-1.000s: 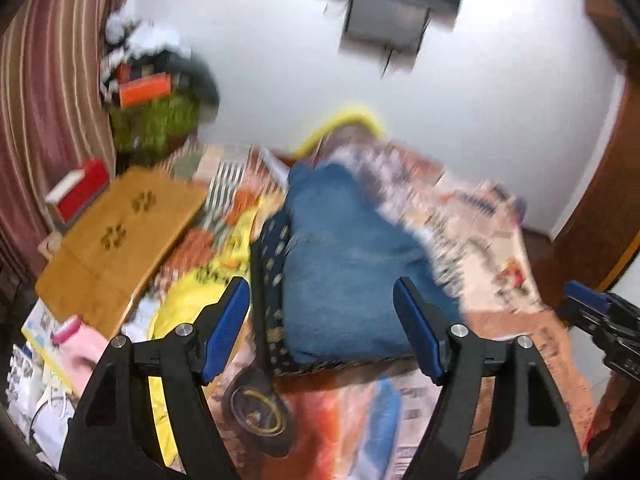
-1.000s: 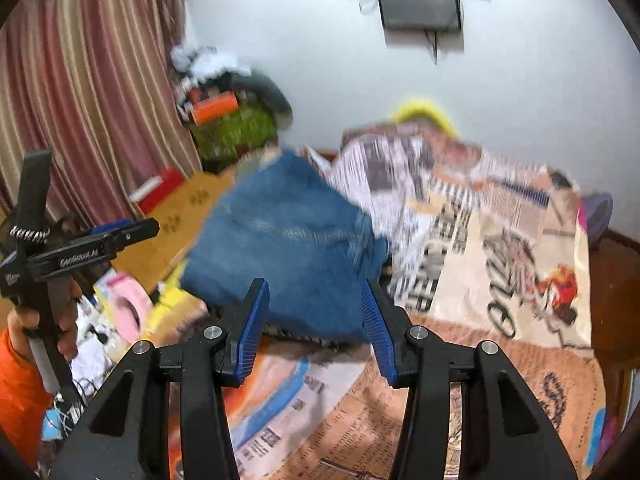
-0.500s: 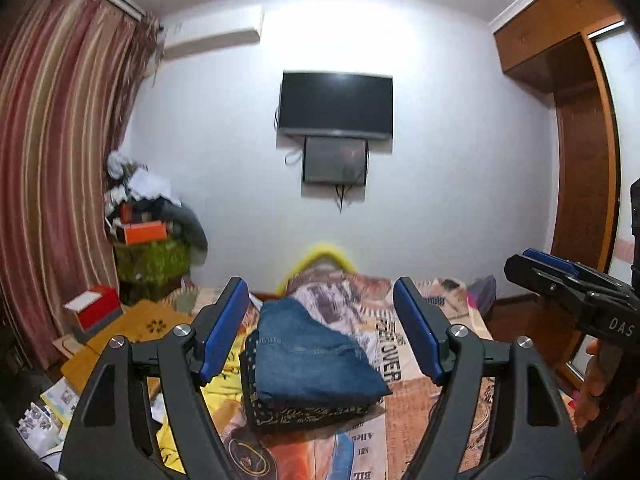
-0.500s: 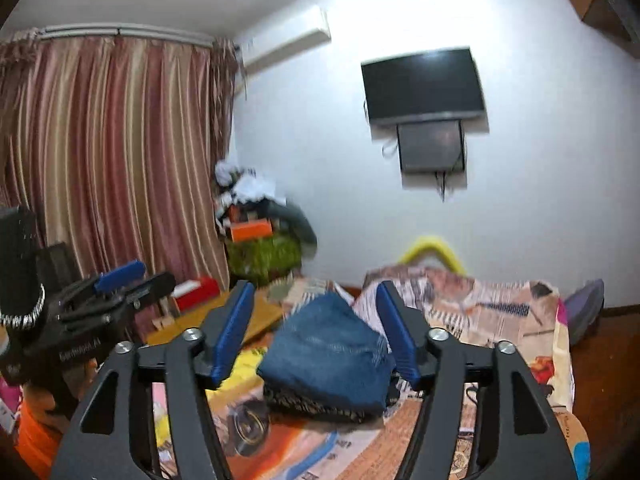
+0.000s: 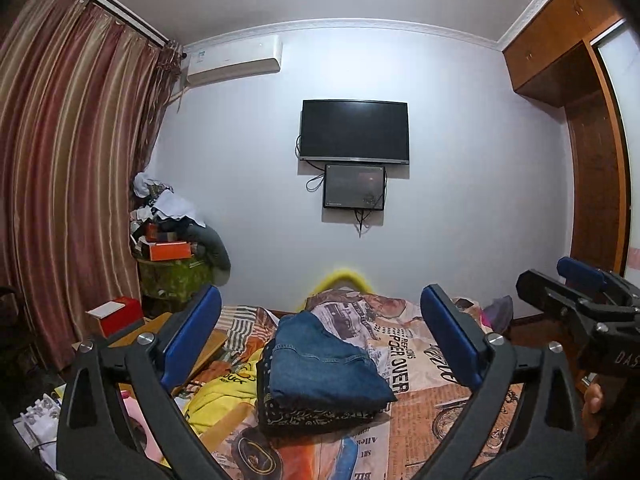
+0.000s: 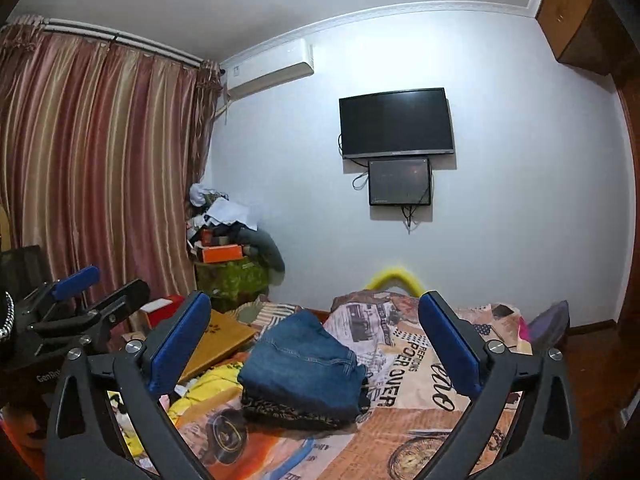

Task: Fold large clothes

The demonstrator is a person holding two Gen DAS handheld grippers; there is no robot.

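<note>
a bed [image 5: 424, 412] under a newspaper-print cover fills the lower part of both views, and on it lies one pile of two folded clothes: folded blue jeans [image 5: 324, 364] on top of a dark patterned garment [image 5: 316, 414], with a yellow cloth [image 5: 218, 396] crumpled just beside them toward the curtain [image 5: 60, 184] side; on the far wall hang two dark screens, the television [image 5: 354, 130] above a smaller one [image 5: 354, 186], and in the corner a green box [image 5: 172, 278] bears a heap of boxes and cloth; the left gripper [image 5: 320, 340] and the right gripper [image 6: 314, 338] both point level over the bed, apart from the pile, each with its jaws just opened wide and nothing held between the blue pads, the jeans showing well beyond the gap; each gripper shows at the edge of the other's view, and a bit of a hand [image 5: 592, 404] shows under the right one
</note>
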